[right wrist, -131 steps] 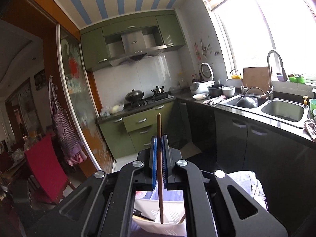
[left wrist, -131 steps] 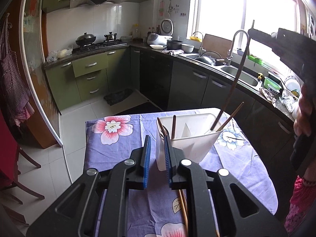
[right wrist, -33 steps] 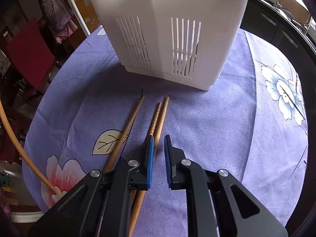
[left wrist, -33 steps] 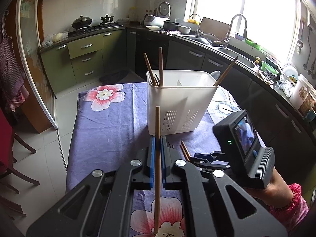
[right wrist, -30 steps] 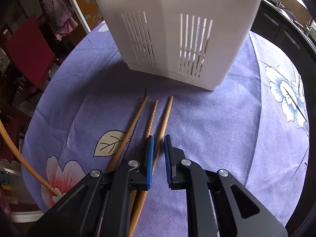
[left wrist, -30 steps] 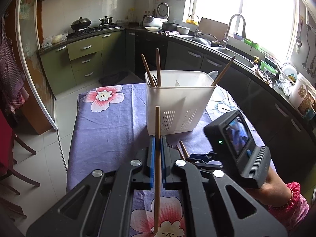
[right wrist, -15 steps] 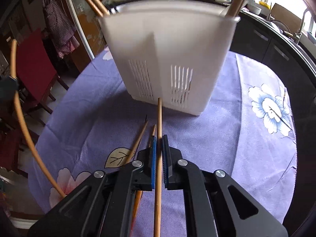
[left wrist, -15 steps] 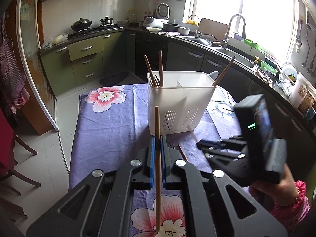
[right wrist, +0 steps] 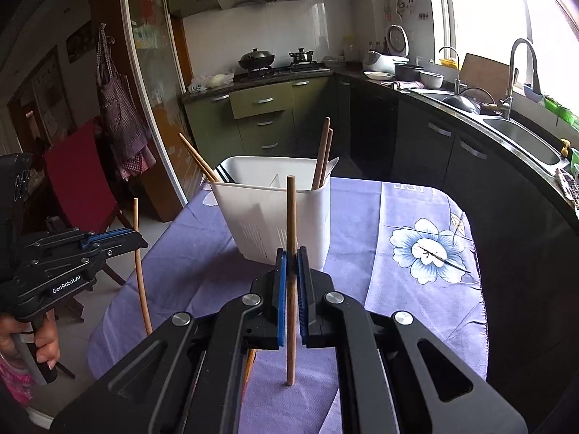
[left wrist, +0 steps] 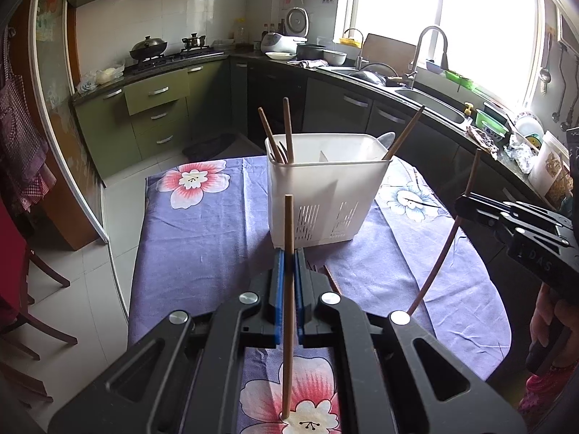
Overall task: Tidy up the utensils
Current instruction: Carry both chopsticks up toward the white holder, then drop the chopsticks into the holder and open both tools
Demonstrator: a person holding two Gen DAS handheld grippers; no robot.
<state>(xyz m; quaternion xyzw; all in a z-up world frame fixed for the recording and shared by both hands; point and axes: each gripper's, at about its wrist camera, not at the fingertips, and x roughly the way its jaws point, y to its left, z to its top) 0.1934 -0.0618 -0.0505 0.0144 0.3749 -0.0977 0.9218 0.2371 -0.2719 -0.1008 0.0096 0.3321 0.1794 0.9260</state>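
**Wooden chopsticks clamped in both grippers, holder waiting ahead**

Wooden sticks are the business of this step: each hand carries one chopstick off the cloth, and the drop into the white utensil holder [left wrist: 327, 195] is not yet made. The left gripper [left wrist: 288, 282] is clenched on the left chopstick [left wrist: 288, 249], which stands nearly upright between the blue pads, its top showing against the holder's near wall and its lower end hanging over the pink flower on the purple tablecloth [left wrist: 202, 231]. The right gripper [right wrist: 291, 282] is likewise closed on the right chopstick [right wrist: 290, 260], held upright with its lower tip clear of the cloth; in the left wrist view that same gripper sits out at the right edge, well to the side of the holder, its stick slanting down.

The holder stands on the table, ahead of both grippers and apart from them, divided by a partition into compartments. Several chopsticks already lean in it, two or three at one end and one at the other, beside a pale spoon-like piece. At least one more chopstick [left wrist: 331, 284] lies on the cloth just beyond the left gripper's fingers.

Judging from this, the next move calls for carrying each stick above the rim, lining its lower tip over the compartment that already has chopsticks, and only then letting go. A tilted stick could catch the rim or the partition, or knock the leaning ones, so the approach wants to be from above rather than from the side
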